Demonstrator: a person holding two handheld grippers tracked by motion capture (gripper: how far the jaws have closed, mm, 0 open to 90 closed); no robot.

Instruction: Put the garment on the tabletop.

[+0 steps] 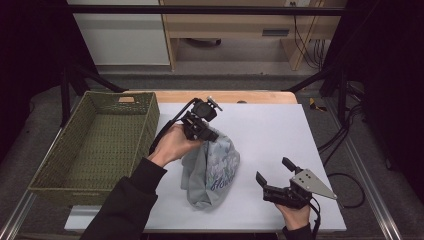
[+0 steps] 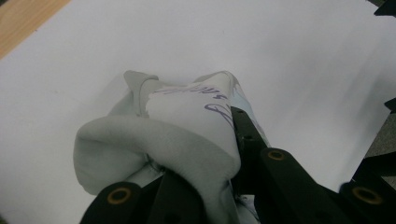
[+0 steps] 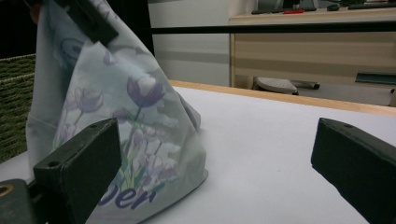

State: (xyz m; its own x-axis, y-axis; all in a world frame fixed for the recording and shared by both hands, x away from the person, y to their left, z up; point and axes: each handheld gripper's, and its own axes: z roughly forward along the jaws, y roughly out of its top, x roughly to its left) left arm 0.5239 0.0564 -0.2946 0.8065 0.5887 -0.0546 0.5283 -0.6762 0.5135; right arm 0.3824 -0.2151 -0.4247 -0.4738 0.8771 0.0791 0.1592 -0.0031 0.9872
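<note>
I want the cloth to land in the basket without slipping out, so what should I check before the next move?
1. Left gripper shut on the flower-print cloth: ok.
2. Cloth fully lifted off the white table sheet: not ok, its lower end rests there.
3. Right gripper open and apart from the cloth: ok.
4. Green woven basket free to receive it: ok, nothing visible inside.
5. Grip deep enough to hold during the carry: cannot tell.

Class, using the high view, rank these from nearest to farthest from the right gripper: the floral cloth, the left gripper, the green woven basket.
From the right gripper:
1. Floral cloth, just to its left.
2. Left gripper, farther back, clamping the cloth's top.
3. Green woven basket, at the table's far left.
</note>
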